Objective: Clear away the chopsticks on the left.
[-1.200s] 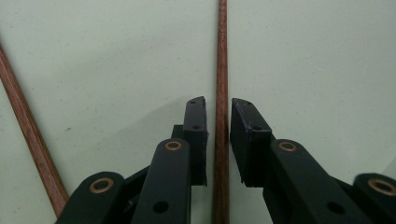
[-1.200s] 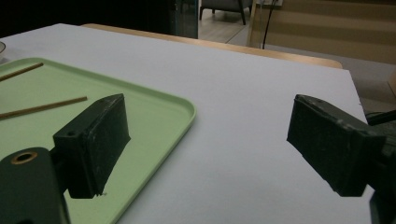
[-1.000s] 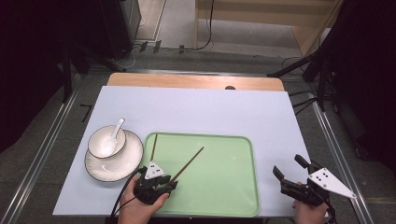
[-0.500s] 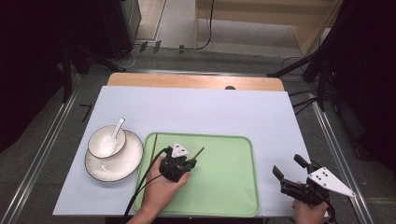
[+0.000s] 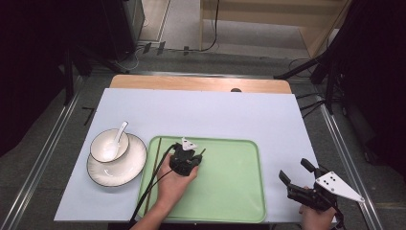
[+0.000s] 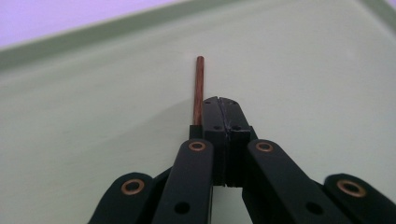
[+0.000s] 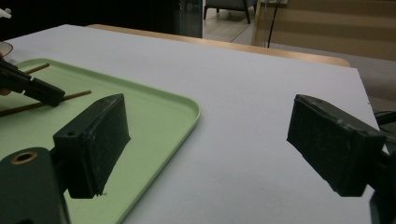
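A brown chopstick (image 6: 200, 88) lies on the green tray (image 5: 230, 191). Its tip (image 5: 203, 151) pokes out just ahead of my left gripper (image 5: 191, 155). My left gripper (image 6: 223, 105) is low over the tray with its jaws pressed together, and the stick runs along their left side rather than between them. A second chopstick (image 5: 154, 167) lies along the tray's left edge. My right gripper (image 5: 294, 170) is open over the white mat right of the tray, and my right gripper (image 7: 210, 135) has nothing between its jaws.
A white bowl (image 5: 109, 146) with a white spoon (image 5: 118, 134) stands on a plate (image 5: 129, 167) left of the tray. A white mat (image 5: 215, 115) covers the table. The left gripper's cable (image 5: 153, 184) trails back over the tray's left part.
My left gripper has slid forward over the tray along the chopstick, whose far tip stayed in place. The right gripper has not moved.
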Demonstrator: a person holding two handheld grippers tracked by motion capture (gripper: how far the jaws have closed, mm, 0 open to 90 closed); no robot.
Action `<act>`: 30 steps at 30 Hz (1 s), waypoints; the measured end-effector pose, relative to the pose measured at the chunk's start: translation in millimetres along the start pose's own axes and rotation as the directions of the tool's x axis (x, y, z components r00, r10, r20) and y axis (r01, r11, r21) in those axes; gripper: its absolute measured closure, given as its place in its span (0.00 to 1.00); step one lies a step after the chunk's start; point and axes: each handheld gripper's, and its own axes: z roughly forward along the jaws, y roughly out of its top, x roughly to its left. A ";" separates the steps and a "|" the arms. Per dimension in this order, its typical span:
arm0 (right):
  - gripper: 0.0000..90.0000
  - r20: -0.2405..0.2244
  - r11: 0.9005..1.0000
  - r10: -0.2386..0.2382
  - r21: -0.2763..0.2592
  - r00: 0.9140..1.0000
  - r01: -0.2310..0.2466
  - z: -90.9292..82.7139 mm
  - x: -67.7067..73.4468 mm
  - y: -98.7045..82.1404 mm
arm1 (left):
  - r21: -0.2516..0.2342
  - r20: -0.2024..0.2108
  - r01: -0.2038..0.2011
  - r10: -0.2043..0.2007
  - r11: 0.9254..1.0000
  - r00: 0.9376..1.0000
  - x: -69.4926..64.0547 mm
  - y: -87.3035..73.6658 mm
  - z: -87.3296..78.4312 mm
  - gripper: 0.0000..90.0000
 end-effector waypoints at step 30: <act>0.14 -0.004 1.000 0.000 0.014 1.000 0.000 3.1 0.5 -0.9 | -0.055 -0.182 0.167 -0.175 0.984 0.968 66.0 -15.7 -33.2 1.00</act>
